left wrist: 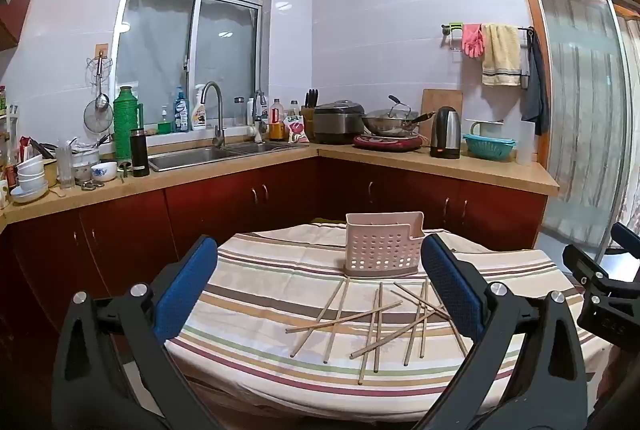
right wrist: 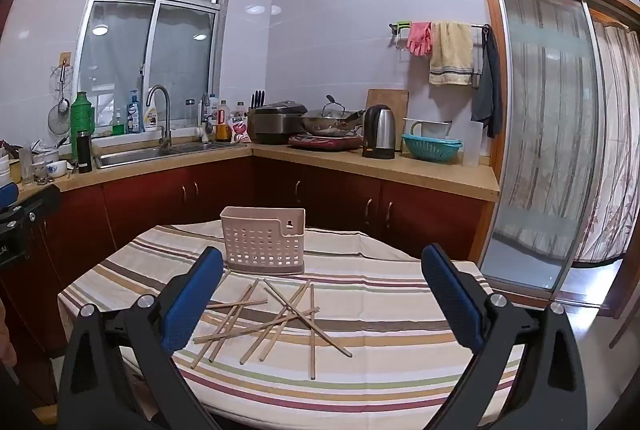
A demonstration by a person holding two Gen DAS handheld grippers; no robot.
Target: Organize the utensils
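Several wooden chopsticks (left wrist: 376,322) lie crossed in a loose pile on the striped tablecloth (left wrist: 256,286). They also show in the right wrist view (right wrist: 272,318). A pink perforated utensil holder (left wrist: 383,245) stands upright just behind the pile; it also shows in the right wrist view (right wrist: 262,241). My left gripper (left wrist: 320,290) is open and empty, held above the near side of the pile. My right gripper (right wrist: 320,298) is open and empty, to the right of the pile. The right gripper's body shows at the right edge of the left wrist view (left wrist: 604,286).
The table (right wrist: 400,314) stands in a kitchen. Behind it run red cabinets (left wrist: 248,198) under a counter with a sink (left wrist: 208,156), bowls (left wrist: 30,176), a wok (left wrist: 390,124) and a kettle (left wrist: 446,132). A sliding glass door (right wrist: 540,134) is at the right.
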